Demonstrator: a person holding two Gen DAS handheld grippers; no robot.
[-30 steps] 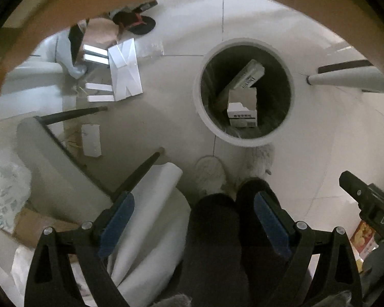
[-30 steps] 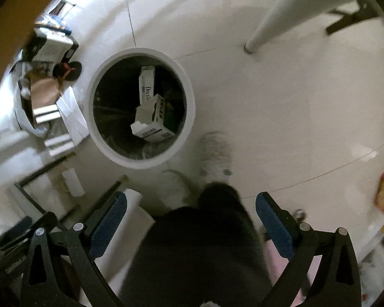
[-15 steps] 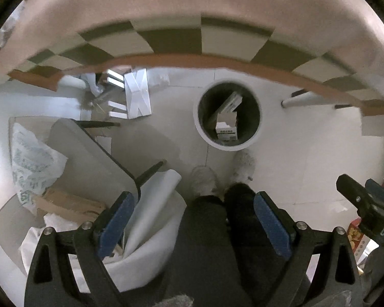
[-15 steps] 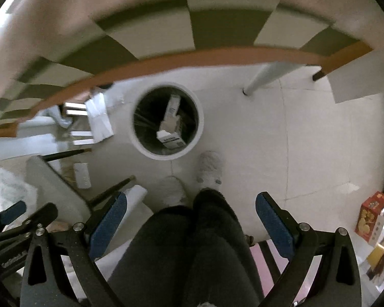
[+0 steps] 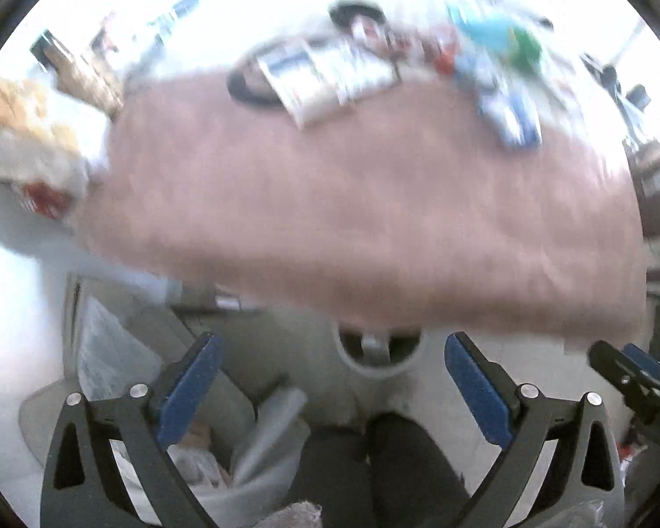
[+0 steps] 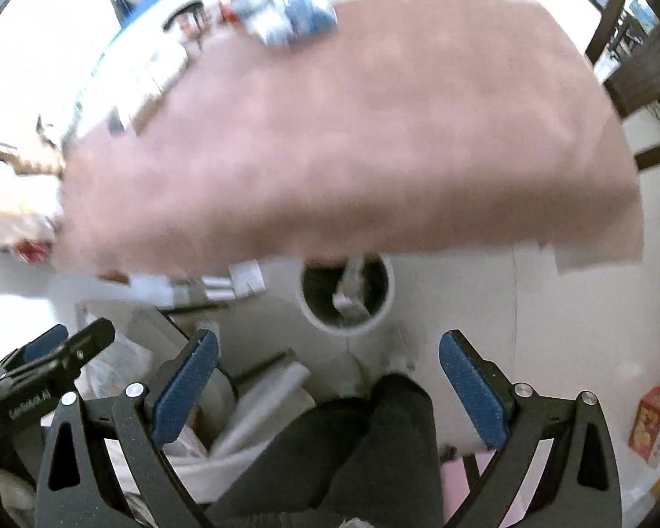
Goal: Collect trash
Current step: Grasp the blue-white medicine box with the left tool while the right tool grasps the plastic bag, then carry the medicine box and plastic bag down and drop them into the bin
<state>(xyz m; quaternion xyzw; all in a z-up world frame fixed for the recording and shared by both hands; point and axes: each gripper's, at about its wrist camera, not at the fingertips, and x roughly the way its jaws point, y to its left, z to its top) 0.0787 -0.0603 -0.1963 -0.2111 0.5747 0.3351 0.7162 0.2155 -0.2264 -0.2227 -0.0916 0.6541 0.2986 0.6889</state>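
Both views are blurred by motion. My left gripper (image 5: 330, 389) is open and empty, above the person's dark legs. My right gripper (image 6: 330, 385) is open and empty too. The round white trash bin (image 6: 385, 303) stands on the floor below the table edge with cartons (image 6: 352, 286) inside; only its near rim (image 5: 376, 369) shows in the left wrist view. On the pinkish tablecloth (image 5: 352, 185) lie a white printed carton (image 5: 317, 79) and a blue and white package (image 5: 510, 114). The blue and white package (image 6: 295, 17) also shows in the right wrist view, on the tablecloth (image 6: 352, 132).
A white chair (image 5: 132, 343) with bags stands at the left. A red box (image 6: 655, 418) sits on the floor at the right. Each view shows the other gripper at its edge: the left one (image 6: 57, 361) and the right one (image 5: 638, 383).
Both grippers have risen from over the bin to above the table edge. The tabletop with its litter now fills the upper views, and the bin has shrunk and slid under the table edge.
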